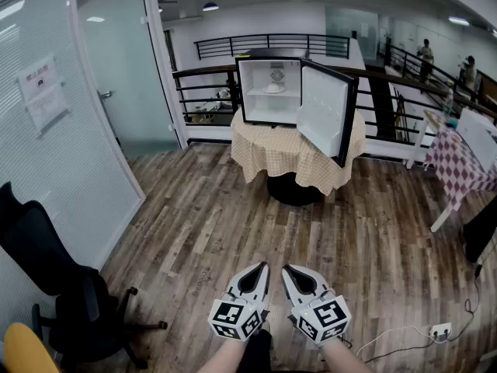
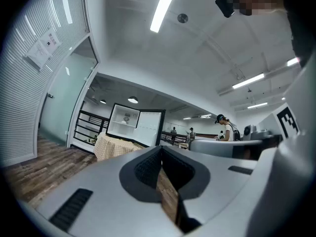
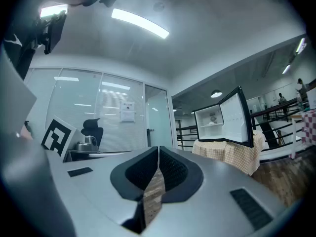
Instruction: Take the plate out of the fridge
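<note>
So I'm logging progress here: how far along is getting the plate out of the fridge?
Done: the fridge has its door open. In hand: nothing; the left gripper and right gripper are shut and empty, far back across the floor. Left: approach, grasp the plate inside the fridge and lift it out.

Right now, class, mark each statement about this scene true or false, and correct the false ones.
1. The fridge has its door open. True.
2. The left gripper and the right gripper are both shut and empty. True.
3. The plate is held in the right gripper. False: it sits on a shelf inside the fridge.
4. The fridge stands on a bare wooden desk. False: it stands on a table covered with a checked cloth.
</note>
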A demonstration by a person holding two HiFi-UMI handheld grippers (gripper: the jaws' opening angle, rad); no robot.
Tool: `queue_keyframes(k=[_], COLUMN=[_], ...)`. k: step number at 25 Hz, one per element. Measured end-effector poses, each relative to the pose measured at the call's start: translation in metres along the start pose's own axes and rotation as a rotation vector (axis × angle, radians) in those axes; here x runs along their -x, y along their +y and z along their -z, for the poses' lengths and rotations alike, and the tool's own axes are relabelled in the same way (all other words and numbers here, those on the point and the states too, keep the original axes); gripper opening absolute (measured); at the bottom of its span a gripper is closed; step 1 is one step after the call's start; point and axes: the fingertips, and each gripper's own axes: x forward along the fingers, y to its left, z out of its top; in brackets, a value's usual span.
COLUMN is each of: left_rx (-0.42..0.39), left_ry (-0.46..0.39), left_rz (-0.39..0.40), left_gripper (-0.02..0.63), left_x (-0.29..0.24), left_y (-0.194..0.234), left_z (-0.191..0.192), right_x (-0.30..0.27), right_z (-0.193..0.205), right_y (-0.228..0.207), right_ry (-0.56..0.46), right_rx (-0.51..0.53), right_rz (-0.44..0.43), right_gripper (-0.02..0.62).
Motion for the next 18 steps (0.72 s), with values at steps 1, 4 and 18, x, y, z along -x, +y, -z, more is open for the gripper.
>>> queue_keyframes(k=[1,4,18], left_rx=[0.003,0.008,0.023], left_ry=[0.001,0.003,0.03], left_rz=[0.002,0.01,0.019], left_gripper=[0.008,0.008,0.008], left_x=[-0.009,-0.038,-0.133], left_y=[0.005,0.021,0.124], left_z=[0.001,0.002,-0.014], right_x=[-0.007,-0.031,-0.157], right_z=[0.001,0.003,0.0], right_y=[-0.008,-0.032,-0.091], right_ry=[0.002,0.008,0.042], right_rx=[-0.004,-0.02,-0.038], right_rz=[0.005,0.02,0.038], right_gripper=[0.035,0.035,0.037])
